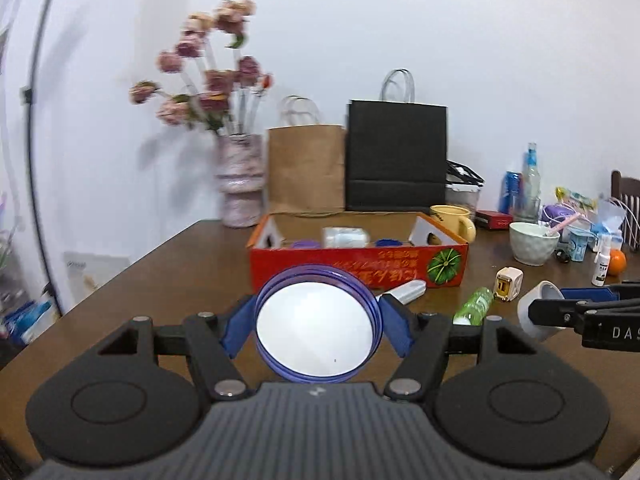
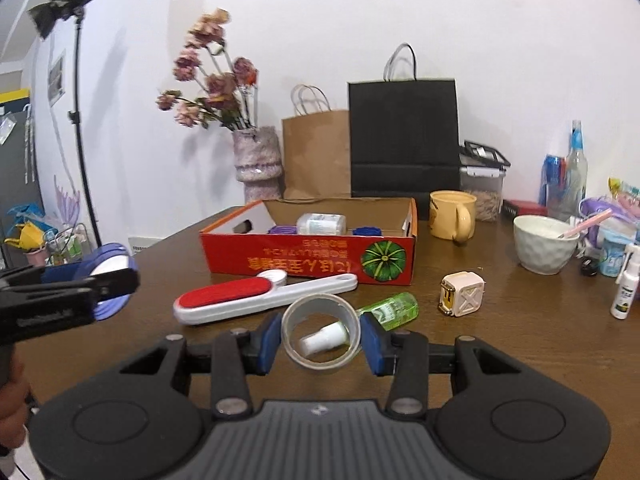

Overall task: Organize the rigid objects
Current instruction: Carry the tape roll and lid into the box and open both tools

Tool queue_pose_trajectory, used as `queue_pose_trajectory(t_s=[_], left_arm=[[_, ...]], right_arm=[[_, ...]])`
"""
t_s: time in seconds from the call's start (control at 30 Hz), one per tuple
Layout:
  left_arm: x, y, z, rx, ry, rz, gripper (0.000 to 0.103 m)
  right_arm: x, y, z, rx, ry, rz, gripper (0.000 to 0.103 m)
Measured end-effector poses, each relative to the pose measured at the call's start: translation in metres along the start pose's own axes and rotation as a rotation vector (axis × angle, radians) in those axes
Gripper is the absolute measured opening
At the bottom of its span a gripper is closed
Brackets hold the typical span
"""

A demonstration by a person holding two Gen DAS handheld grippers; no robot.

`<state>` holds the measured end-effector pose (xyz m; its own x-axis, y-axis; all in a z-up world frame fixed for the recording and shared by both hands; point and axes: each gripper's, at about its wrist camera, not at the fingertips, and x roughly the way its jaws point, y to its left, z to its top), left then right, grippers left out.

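- the left gripper (image 1: 318,326) holds a round purple mirror (image 1: 318,324) by its rim. one blue pad sits on each side of it, and the mirror is up in the air above the brown table (image 1: 132,300).
- the mirror is smooth and round, so i think it could slip out and drop if the hand tips or shakes.
- the red box (image 2: 308,264) is just ahead, past the middle of the table. a few things lie inside it already.
- a white lint brush with a red pad (image 2: 256,296) lies right in front of the box. a low hand could bump it.
- the right gripper (image 2: 320,334) holds a roll of clear tape (image 2: 320,334) by its sides, also off the table.
- a green bottle (image 2: 384,310) lies just under and past the tape. a cream cube (image 2: 462,294) sits near it.
- both hands are close together, so they could knock each other at the box.
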<state>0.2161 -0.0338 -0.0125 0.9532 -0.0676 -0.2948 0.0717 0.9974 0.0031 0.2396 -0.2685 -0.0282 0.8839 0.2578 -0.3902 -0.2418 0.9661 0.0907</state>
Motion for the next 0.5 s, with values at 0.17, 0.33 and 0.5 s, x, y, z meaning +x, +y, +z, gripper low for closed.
queue_pose_trajectory(t_s=[0.17, 0.33, 0.5], left_arm=[[-0.05, 0.013, -0.011, -0.028, -0.004, 0.025, 0.068], [-0.075, 0.018, -0.018, -0.04, -0.015, 0.026, 0.068], [-0.086, 0.019, -0.016, -0.038, -0.05, 0.015, 0.068]], right_arm=[[-0.038, 0.026, -0.017, -0.013, -0.02, 0.016, 0.042], [-0.064, 0.042, -0.024, -0.041, -0.042, 0.026, 0.042], [-0.077, 0.048, -0.025, -0.05, -0.067, 0.013, 0.042]])
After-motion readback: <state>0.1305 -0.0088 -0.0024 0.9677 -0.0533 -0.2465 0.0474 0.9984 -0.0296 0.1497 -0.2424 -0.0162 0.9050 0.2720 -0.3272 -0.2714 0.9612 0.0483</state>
